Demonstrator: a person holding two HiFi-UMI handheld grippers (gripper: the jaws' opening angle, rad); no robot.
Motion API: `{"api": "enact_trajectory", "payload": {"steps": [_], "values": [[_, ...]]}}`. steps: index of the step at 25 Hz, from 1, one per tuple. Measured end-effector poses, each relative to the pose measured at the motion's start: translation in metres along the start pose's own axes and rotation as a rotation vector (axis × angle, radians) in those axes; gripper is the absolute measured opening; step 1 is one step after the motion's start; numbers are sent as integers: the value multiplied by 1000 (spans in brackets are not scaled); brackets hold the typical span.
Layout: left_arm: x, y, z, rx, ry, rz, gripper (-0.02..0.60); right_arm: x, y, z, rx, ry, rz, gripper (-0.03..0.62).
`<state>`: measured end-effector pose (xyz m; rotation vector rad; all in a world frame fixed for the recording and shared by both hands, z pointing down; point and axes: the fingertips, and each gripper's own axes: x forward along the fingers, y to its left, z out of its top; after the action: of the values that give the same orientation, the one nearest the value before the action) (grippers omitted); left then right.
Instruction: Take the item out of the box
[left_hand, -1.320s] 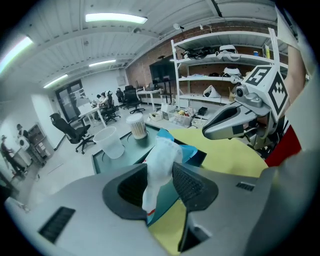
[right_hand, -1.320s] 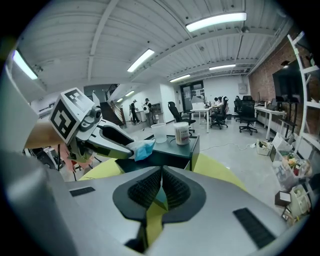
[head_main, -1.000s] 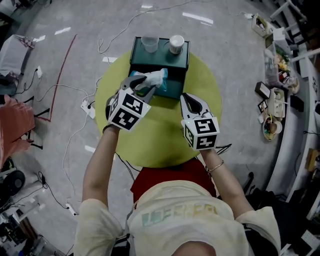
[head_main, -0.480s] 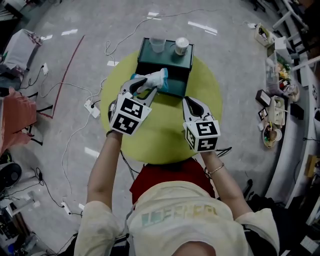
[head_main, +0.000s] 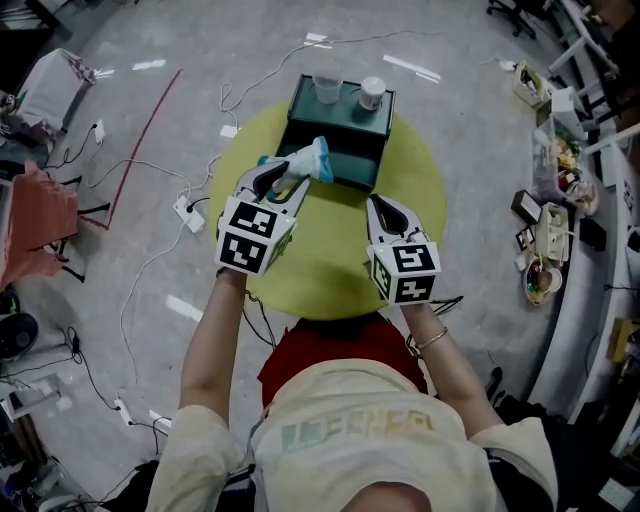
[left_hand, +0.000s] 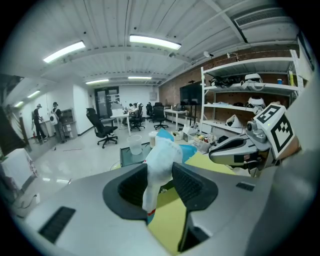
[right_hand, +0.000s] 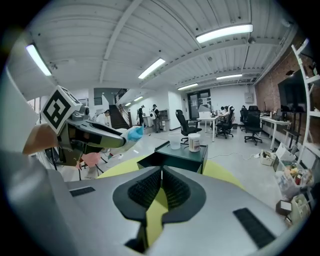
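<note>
Left hand-held gripper (head_main: 292, 176) clamps a white-blue pouch (head_main: 308, 158) by the dark box (head_main: 335, 140) bearing 2 cups (head_main: 327, 88); right hand-held gripper (head_main: 384, 207) closed.

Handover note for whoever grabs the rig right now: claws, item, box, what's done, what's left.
Left claw: shut on the white-and-blue packet.
Right claw: shut, empty, over the yellow-green table.
Packet: in the air by the near left corner of the dark green box, apparently clear of it.
Done: packet gripped and lifted out, as far as the head view shows.
Left: probably set it on the table and let go.
</note>
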<state>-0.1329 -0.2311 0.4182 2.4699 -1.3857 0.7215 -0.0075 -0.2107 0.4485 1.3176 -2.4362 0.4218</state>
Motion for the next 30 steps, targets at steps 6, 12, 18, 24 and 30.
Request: {"api": "enact_trajectory", "payload": {"steps": [6,12,18,24,30], "values": [[-23,-1,-5,-53,-37,40,170,-11,13,-2,-10,-6,9,38],[-46,-2,-5,-112,-84,89,170,-20,27,-1,-21,-17,19,38],[-70,-3,-16,-174,-110,117,170,-28,42,-2,-31,-26,27,38],[-92,-4,-30,-225,-127,148,170,-36,55,-4,-38,-29,32,38],[-116,-6,-45,-273,-149,185,170,-44,69,-8,-46,-40,42,38]]}}
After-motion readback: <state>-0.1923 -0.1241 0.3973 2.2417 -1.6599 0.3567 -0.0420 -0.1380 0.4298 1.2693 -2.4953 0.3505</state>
